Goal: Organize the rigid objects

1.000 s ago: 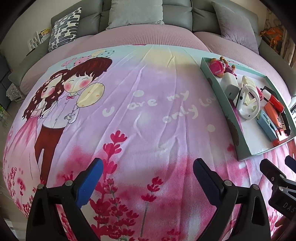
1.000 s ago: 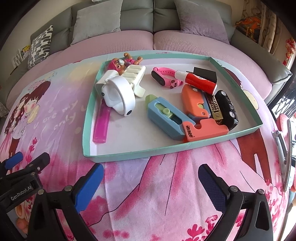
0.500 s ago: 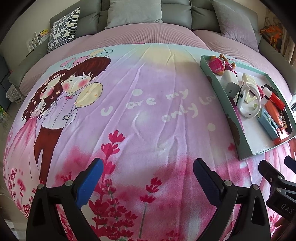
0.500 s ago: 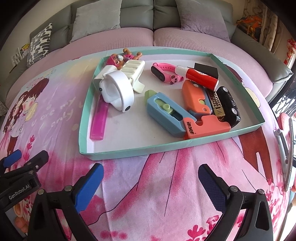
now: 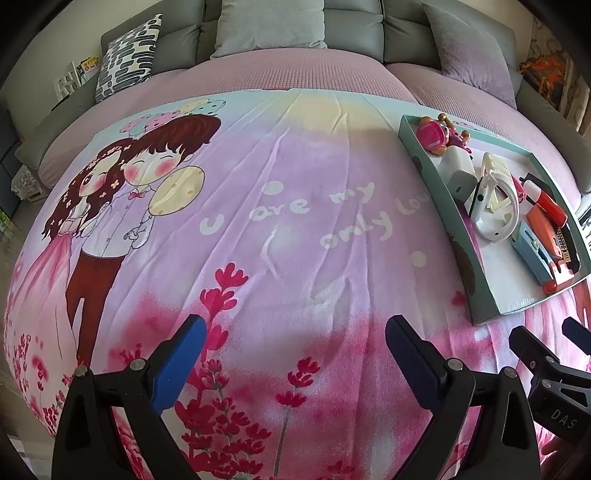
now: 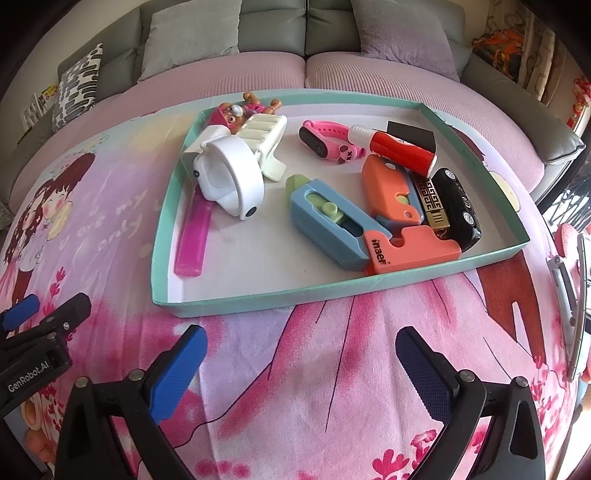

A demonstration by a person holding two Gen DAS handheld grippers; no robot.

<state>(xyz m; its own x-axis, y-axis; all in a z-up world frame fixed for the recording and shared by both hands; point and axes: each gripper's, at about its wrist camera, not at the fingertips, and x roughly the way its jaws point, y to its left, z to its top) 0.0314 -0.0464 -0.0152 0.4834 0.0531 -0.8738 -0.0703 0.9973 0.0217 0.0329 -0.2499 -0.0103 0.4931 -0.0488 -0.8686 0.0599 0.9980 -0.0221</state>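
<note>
We see a shallow teal cardboard tray (image 6: 236,301) lying on a pink-and-purple cartoon-print blanket (image 6: 332,369) spread over a mauve-covered sofa, with grey cushions (image 6: 192,33) lined up behind. The right gripper (image 6: 299,363) hovers just short of the tray's near wall, its blue-padded fingers (image 6: 177,369) spread wide and holding nothing. The left gripper (image 5: 295,354) hangs over the bare blanket well to the left of the tray, its fingers likewise wide apart and empty; in its view the tray (image 5: 461,236) sits at the right edge.

Inside the tray we count a jumble of rigid things. A white ring-shaped plastic device (image 6: 231,179) rests at the left, touching a cream ribbed plastic clip (image 6: 264,136) behind it and overlapping a translucent magenta plastic strip (image 6: 194,236) that runs towards the near left corner. A small pink-helmeted toy figure (image 6: 231,112) lies in the far left corner. At centre we find a blue-and-green plastic slider toy (image 6: 325,221), its end against an orange plastic block (image 6: 406,251). Further right sit an orange slider toy (image 6: 388,188), a black toy car (image 6: 456,206), a red-and-white tube (image 6: 399,149) and a pink wristband (image 6: 325,138).
</note>
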